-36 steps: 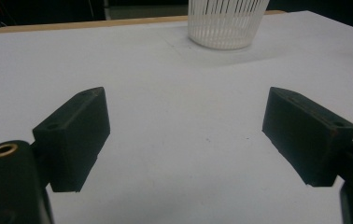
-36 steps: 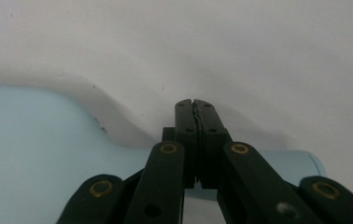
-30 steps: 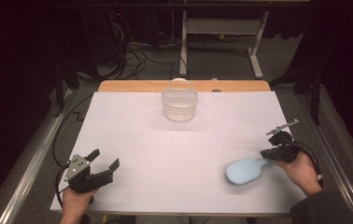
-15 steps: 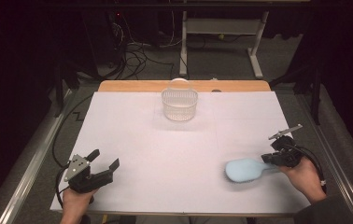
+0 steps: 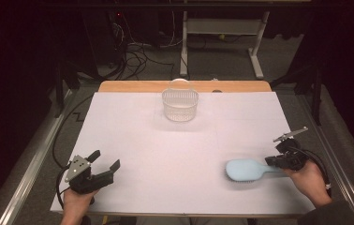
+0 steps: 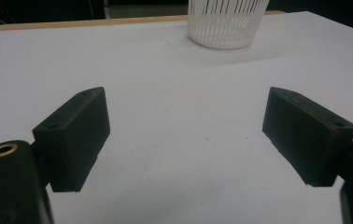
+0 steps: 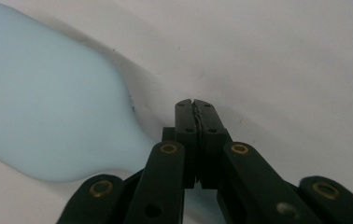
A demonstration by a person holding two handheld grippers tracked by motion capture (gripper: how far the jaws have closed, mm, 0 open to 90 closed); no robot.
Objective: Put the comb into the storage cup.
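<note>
The right claw (image 5: 274, 162) stays pressed together on the handle of the light-blue hairbrush (image 5: 245, 169), which has shifted slightly toward the near right of the white surface (image 5: 165, 150). The left claw (image 5: 106, 165) remains spread and empty at the near left, unmoved.

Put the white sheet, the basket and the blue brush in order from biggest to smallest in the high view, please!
1. White sheet, by far the biggest.
2. Blue brush, held by its handle in the right hand-held gripper.
3. White basket.
The brush and basket look close in size, and the basket sits farther from the camera, so their order is unsure.

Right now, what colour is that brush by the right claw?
Pale blue; the brush shows best in the high view.
</note>
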